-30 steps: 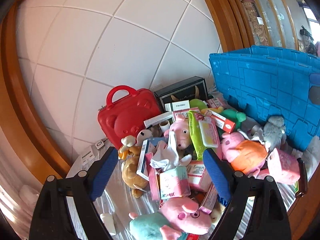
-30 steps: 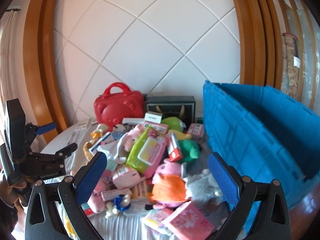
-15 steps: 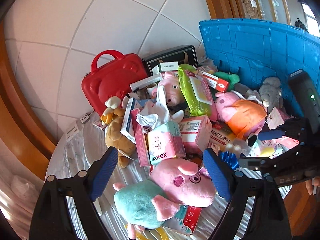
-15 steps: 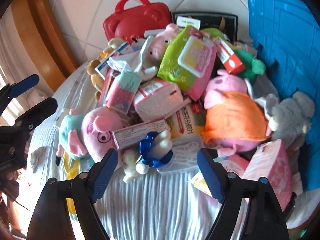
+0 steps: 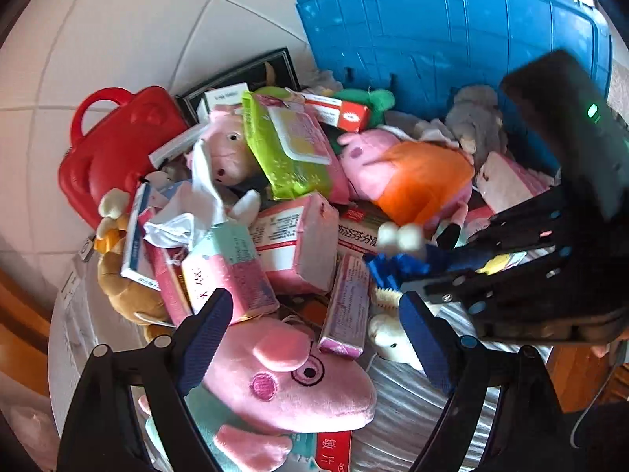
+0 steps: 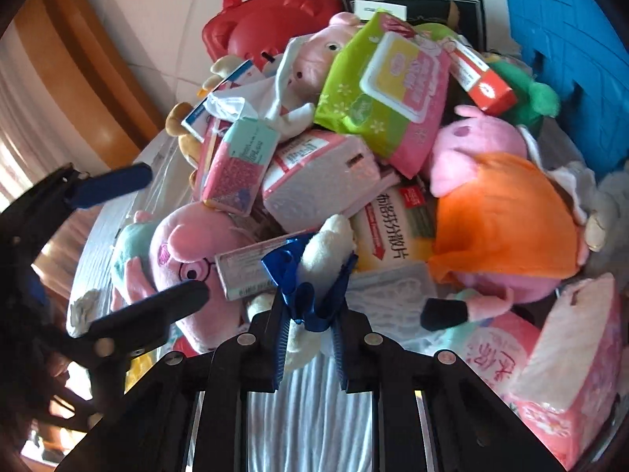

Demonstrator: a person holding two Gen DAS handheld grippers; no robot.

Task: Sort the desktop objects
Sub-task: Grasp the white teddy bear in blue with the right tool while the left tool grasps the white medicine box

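Two grippers work at the heaped pile. The right gripper (image 6: 310, 303) is clamped on a small white plush toy (image 6: 328, 247) with a blue bow, seemingly a bunny, at the pile's near edge. The left gripper (image 5: 314, 338) gapes wide over a pink pig plush (image 5: 291, 377).

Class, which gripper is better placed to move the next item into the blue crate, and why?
Right. The right gripper is already shut on the small white plush toy, beside the blue crate; the left gripper is open and empty.
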